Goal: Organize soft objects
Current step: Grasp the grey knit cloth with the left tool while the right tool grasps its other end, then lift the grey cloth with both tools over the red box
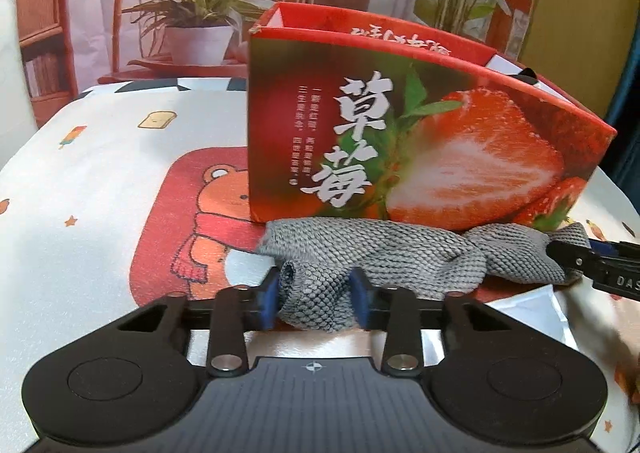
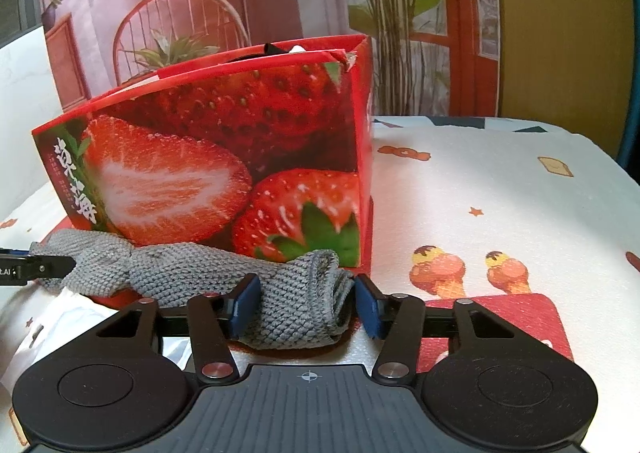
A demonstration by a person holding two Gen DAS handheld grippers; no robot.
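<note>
Two grippers hold one grey knitted sock (image 1: 376, 253) by its ends
Left gripper (image 1: 316, 299) pinches a bunched end; right gripper (image 2: 306, 303), half-open, grips the cuff; strawberry box (image 1: 400, 133) just beyond; uneven lifting could slip the sock free or nudge the box

Coarse-knit cloth sock (image 1: 360, 249), glossy cardboard box (image 1: 400, 141)

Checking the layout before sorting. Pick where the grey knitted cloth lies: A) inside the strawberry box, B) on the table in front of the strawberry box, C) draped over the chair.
B: the grey knitted cloth stretches along the tablecloth at the strawberry box's base.
</note>
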